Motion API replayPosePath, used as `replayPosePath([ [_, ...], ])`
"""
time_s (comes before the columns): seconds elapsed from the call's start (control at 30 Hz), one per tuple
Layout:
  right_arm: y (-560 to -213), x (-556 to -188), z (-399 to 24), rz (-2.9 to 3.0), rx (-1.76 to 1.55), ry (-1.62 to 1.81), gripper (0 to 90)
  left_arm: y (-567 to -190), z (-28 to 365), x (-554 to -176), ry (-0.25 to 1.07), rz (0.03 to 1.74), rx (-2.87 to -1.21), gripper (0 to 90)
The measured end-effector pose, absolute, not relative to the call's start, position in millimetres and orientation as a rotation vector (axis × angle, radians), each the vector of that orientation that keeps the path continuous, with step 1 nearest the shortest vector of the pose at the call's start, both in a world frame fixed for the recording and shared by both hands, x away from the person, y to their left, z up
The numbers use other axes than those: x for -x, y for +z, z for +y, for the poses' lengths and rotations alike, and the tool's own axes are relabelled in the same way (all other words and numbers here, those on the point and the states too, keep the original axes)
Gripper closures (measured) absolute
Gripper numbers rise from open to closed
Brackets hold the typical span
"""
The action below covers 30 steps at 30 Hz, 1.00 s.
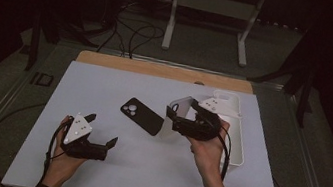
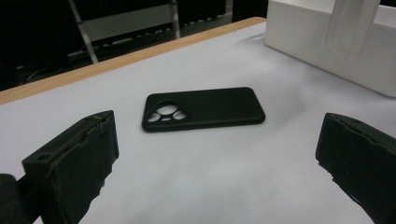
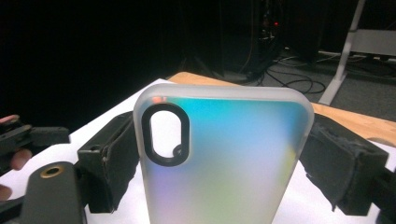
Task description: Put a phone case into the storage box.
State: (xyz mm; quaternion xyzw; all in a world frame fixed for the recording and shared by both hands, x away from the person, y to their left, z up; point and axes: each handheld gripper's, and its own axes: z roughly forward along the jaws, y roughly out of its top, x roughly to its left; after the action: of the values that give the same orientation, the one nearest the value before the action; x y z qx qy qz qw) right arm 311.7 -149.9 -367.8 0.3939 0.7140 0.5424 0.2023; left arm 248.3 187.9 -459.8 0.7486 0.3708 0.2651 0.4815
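Observation:
A black phone case [image 1: 141,116] lies flat in the middle of the white table, camera cutout toward the far left. In the left gripper view the black case [image 2: 203,109] sits ahead of my open left gripper [image 2: 219,163], whose jaws are wide apart with nothing between them. From above, the left gripper [image 1: 102,129] hovers near the front left, apart from the case. My right gripper [image 1: 174,117] is shut on a frosted, iridescent phone case [image 3: 224,158], held upright by its long edges. That case [image 1: 178,106] hangs just right of the black one.
A white rectangular tray [image 1: 238,150] stands at the table's right side, behind the right hand; its wall [image 2: 327,51] is ahead and to the right in the left gripper view. A wooden strip [image 1: 158,69] edges the far side. Cables and a white frame lie on the floor beyond.

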Motion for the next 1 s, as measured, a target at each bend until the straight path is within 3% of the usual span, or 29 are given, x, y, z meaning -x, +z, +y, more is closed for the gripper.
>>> replayPosePath([
  [0.13, -366, -314, -152, 1.987, -1.098, 1.505, 16.6, -465, 198, -242, 0.693, 0.893, -1.799, 0.0],
  [1.0, -350, -350, -173, 1.898, -1.159, 1.396, 16.6, -481, 229, -235, 0.691, 0.972, -1.754, 0.0],
])
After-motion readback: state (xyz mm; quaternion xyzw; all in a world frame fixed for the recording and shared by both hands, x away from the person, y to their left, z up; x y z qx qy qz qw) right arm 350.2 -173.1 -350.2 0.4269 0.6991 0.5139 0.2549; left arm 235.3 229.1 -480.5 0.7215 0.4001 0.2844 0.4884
